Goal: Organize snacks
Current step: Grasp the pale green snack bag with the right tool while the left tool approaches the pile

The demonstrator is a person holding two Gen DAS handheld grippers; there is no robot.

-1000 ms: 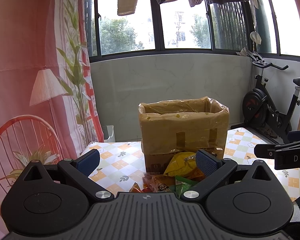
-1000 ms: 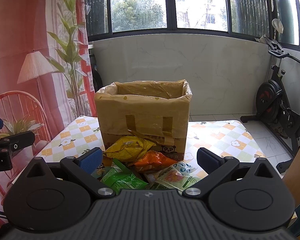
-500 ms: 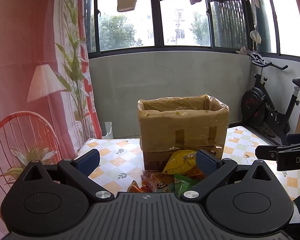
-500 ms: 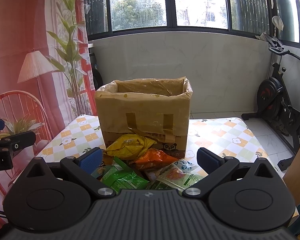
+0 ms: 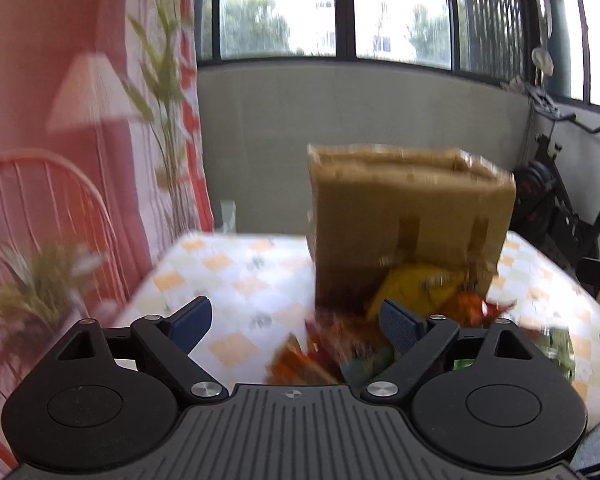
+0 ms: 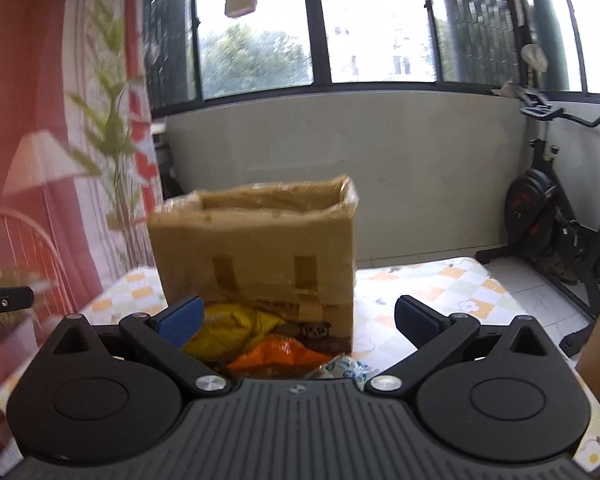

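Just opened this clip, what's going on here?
A person holds a gripper in each hand in front of a table with a checked cloth. A taped cardboard box stands open on it, and snack packets lie piled against its front: a yellow bag, an orange bag and others. The left gripper and right gripper are both open and empty; the left one's jaws have just been closing a little with nothing between them. Nothing is picked up yet.
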